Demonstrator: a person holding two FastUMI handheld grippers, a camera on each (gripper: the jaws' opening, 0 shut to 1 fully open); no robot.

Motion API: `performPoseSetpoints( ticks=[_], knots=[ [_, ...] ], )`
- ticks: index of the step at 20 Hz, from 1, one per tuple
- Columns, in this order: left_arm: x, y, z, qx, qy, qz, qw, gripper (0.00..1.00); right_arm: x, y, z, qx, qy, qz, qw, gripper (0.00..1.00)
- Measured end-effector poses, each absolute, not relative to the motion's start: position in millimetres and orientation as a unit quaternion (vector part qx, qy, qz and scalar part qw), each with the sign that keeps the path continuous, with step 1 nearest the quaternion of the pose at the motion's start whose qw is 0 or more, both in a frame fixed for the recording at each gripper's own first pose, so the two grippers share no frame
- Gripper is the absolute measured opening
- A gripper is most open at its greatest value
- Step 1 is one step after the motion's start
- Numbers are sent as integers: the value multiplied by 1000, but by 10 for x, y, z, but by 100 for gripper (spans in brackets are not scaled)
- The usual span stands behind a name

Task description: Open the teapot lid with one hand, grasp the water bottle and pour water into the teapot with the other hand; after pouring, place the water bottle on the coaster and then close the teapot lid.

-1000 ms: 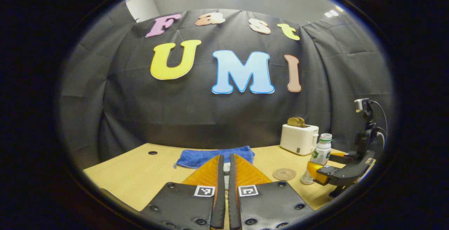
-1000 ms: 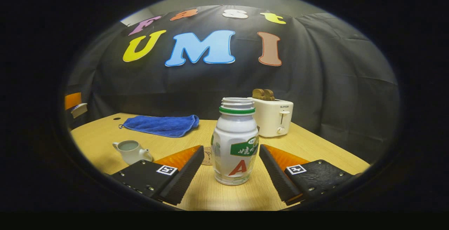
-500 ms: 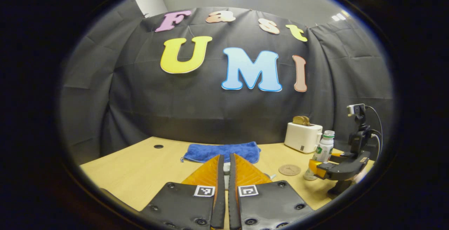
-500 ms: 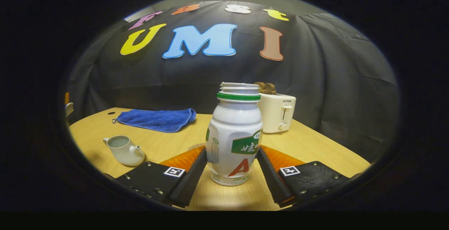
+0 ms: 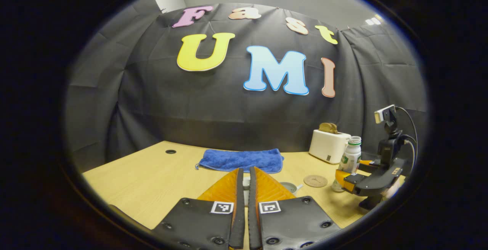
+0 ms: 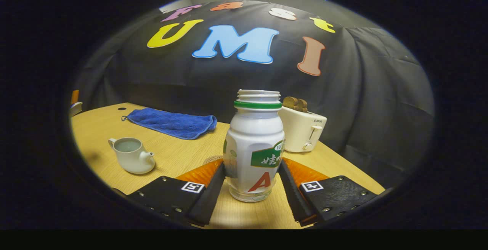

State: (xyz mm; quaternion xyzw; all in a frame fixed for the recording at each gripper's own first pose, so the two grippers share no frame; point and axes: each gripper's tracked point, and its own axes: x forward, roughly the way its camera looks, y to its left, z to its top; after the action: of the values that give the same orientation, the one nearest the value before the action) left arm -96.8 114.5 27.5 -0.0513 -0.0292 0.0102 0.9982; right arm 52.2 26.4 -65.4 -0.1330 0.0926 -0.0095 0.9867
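The right gripper [image 6: 252, 173] grasps the water bottle [image 6: 254, 147] with both fingers pressed on its sides; the bottle has no cap and stands upright over the table [image 6: 183, 153]. The teapot [image 6: 131, 155] sits open to the left of it. The left gripper [image 5: 244, 185] is clenched on a small white thing, probably the lid [image 5: 246, 183]. The coaster [image 5: 315, 180] lies near the toaster [image 5: 328, 146].
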Motion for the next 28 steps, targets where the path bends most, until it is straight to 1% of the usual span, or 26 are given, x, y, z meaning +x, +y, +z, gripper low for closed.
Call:
performPoseSetpoints(
  ticks=[3,4,7,8,11,12,13,14,15,16,17,18,19,24,28],
  knots=[
    [-961,1180,253,-54,-26,11,998,14,530,303,-523,-203,76,-14,976,77],
    [-965,1189,231,-56,-25,11,998,11,533,322,-492,-229,70,-15,971,77],
    [-973,1201,212,-59,-23,10,998,11,563,397,-425,-295,58,-12,954,77],
    [-964,1198,192,-61,-22,10,998,14,574,436,-424,-315,58,-10,947,77],
    [-977,1218,171,-63,-20,9,998,14,602,523,-436,-372,54,-4,926,77],
    [-974,1226,156,-63,-19,9,998,11,610,547,-443,-388,53,-3,920,77],
    [-977,1237,150,-64,-19,10,998,11,610,575,-440,-402,51,-2,914,77],
    [-984,1248,138,-65,-18,10,998,14,613,602,-447,-417,49,-2,907,77],
    [-983,1256,131,-67,-17,10,998,14,622,636,-445,-430,46,-1,901,77],
    [-981,1265,113,-68,-16,10,998,14,633,671,-444,-445,43,0,894,77],
    [-987,1277,116,-69,-15,11,997,11,644,695,-423,-463,38,-1,886,78],
    [-992,1297,112,-70,-15,12,997,14,647,725,-411,-482,31,-2,876,77],
    [-992,1306,114,-72,-16,13,997,11,656,748,-393,-500,25,-3,866,78],
    [-1001,1341,96,-76,-14,14,997,10,670,843,-418,-559,13,3,829,77],
    [-1005,1353,95,-77,-14,15,997,10,694,906,-409,-612,-1,3,791,77]
  ],
)
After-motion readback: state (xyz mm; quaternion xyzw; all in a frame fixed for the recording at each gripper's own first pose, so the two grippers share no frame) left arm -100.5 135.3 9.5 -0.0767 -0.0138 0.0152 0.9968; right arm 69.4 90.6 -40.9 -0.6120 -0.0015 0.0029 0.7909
